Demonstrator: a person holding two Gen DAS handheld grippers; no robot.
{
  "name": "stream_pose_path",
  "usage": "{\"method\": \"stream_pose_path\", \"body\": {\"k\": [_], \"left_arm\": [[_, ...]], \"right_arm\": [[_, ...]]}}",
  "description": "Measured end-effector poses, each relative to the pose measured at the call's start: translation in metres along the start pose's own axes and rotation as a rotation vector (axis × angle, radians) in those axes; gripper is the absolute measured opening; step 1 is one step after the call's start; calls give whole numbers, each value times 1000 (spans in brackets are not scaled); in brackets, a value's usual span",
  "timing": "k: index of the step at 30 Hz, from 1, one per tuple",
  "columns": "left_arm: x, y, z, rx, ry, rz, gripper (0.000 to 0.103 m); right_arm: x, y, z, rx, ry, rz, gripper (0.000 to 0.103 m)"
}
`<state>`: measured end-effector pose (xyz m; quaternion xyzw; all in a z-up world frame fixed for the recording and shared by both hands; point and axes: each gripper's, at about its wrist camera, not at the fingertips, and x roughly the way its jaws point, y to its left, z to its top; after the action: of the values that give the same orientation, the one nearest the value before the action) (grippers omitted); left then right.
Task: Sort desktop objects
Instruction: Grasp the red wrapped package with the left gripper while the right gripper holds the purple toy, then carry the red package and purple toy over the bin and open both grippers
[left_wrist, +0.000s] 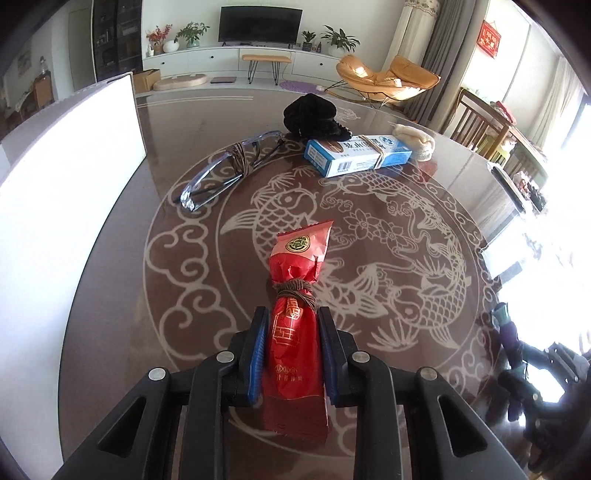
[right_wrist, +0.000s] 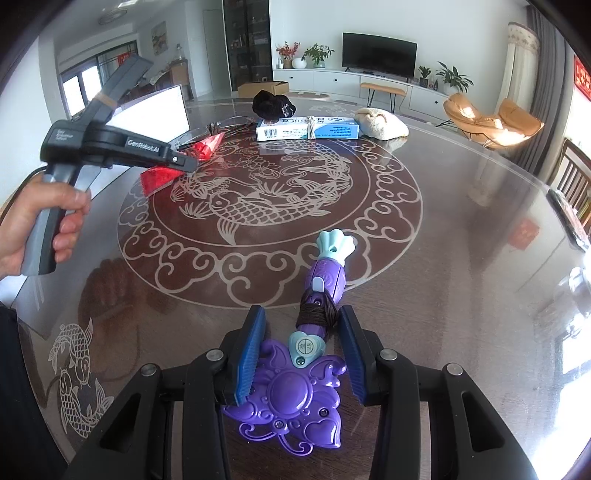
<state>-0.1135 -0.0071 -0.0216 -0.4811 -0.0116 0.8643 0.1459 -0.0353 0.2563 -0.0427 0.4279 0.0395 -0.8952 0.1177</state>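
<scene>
Left wrist view: left gripper (left_wrist: 293, 325) clamps red snack packet (left_wrist: 298, 317).

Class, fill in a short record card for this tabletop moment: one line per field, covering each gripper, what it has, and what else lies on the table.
Left gripper: jaws shut on the red snack packet
Right gripper: jaws open around the purple toy wand, not clamping
Surface: glass table with fish pattern
Far side: glasses, blue box, black cloth item, cream plush
Left edge: white board
</scene>
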Motion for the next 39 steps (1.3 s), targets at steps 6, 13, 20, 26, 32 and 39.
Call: {"method": "stream_pose_path", "body": {"k": [6,13,20,26,32,39], "left_arm": [[-79,0,-47,5,-140,-24,25],[-157,33,-58,-76,-284,-56,25],[-216,82,-76,-151,-379,-1,25],[-255,141,-86,-225,-415,105,25],[-267,220,-86,-348,-387,206,25],[-222,273,-86,-399,-214,256,25]], "right_arm": [[-5,-13,3,99,9,97,34],[-19,18,31,46,30,122,22],[-45,67,64,-45,-39,180,22],[-69,120,106,-130,-125,270,21],[-88,204,172,-225,-204,437,21],[-46,324,208,-294,-45,640,21]]}}
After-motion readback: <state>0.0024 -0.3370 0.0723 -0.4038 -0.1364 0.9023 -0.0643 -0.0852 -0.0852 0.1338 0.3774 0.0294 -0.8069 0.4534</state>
